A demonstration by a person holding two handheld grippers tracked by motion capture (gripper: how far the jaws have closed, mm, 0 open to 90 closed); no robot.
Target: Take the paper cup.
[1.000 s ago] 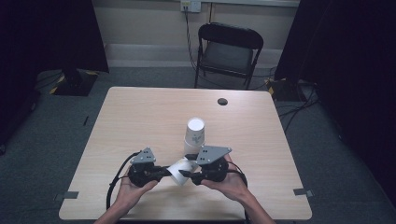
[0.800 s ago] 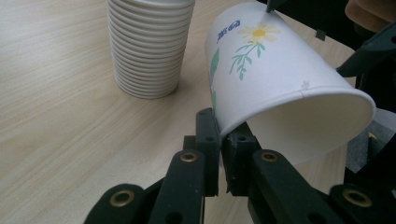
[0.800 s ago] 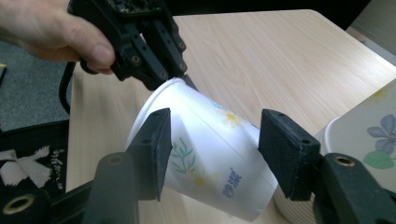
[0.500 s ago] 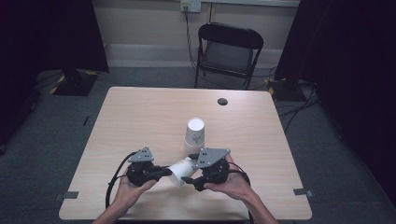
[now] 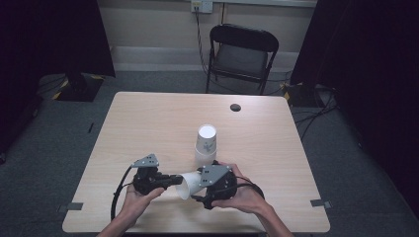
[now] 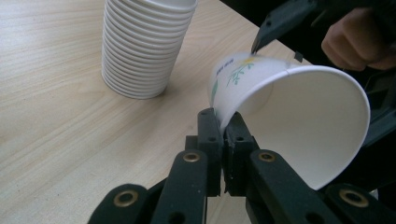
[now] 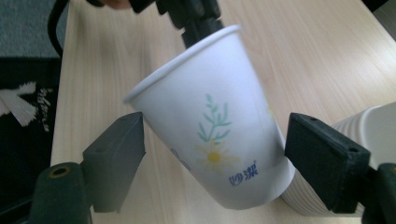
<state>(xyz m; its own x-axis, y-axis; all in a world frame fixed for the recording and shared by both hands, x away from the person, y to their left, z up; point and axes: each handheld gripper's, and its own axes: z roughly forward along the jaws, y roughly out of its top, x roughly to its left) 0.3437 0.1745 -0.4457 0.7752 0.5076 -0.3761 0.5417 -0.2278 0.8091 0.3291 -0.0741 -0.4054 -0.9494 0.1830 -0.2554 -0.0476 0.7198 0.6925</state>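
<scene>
The left tool (image 6: 223,140) is clamped on the rim of a single paper cup (image 6: 289,121), held tilted above the tabletop (image 5: 148,128). The right tool (image 7: 215,158) has just been opening, its pads off the cup's base. The cup stack (image 5: 205,144) stands just beyond, farther up the tabletop.

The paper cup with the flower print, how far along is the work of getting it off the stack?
Done: the paper cup is off the stack of cups and held above the table. In hand: the left gripper pinches its rim, while the right gripper's jaws have just been opening, standing clear on either side of it. Left: setting the cup down, presumably; it touches no surface yet.
</scene>
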